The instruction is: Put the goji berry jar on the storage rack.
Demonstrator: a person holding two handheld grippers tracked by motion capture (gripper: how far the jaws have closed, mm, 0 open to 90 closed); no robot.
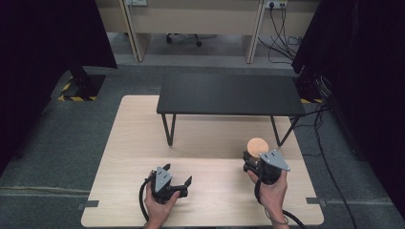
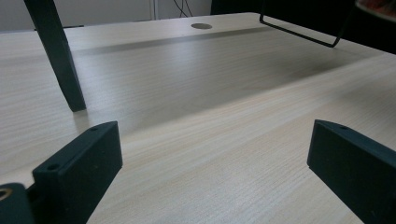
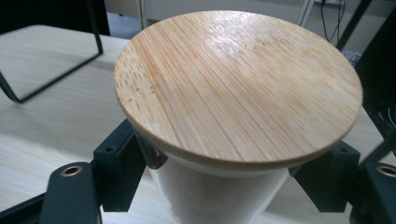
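A white jar with a round bamboo lid [image 1: 258,145] stands at the right of the light wooden table [image 1: 138,143]. My right gripper [image 1: 253,160] is shut on the jar's body just below the lid. In the right gripper view the lid [image 3: 238,84] fills the middle, with a black jaw pressed to each side of the jar and my right gripper [image 3: 224,186] centred on it. My left gripper [image 1: 179,173] rests low near the table's front edge, open. Nothing lies between its jaws in the left gripper view, where my left gripper [image 2: 212,140] faces bare wood.
A low black shelf on thin metal legs [image 1: 229,93] stands across the back half of the table; one leg [image 2: 58,56] rises close ahead of the left gripper. Cables [image 1: 325,143] trail over the floor to the right. A desk and dark curtains stand beyond.
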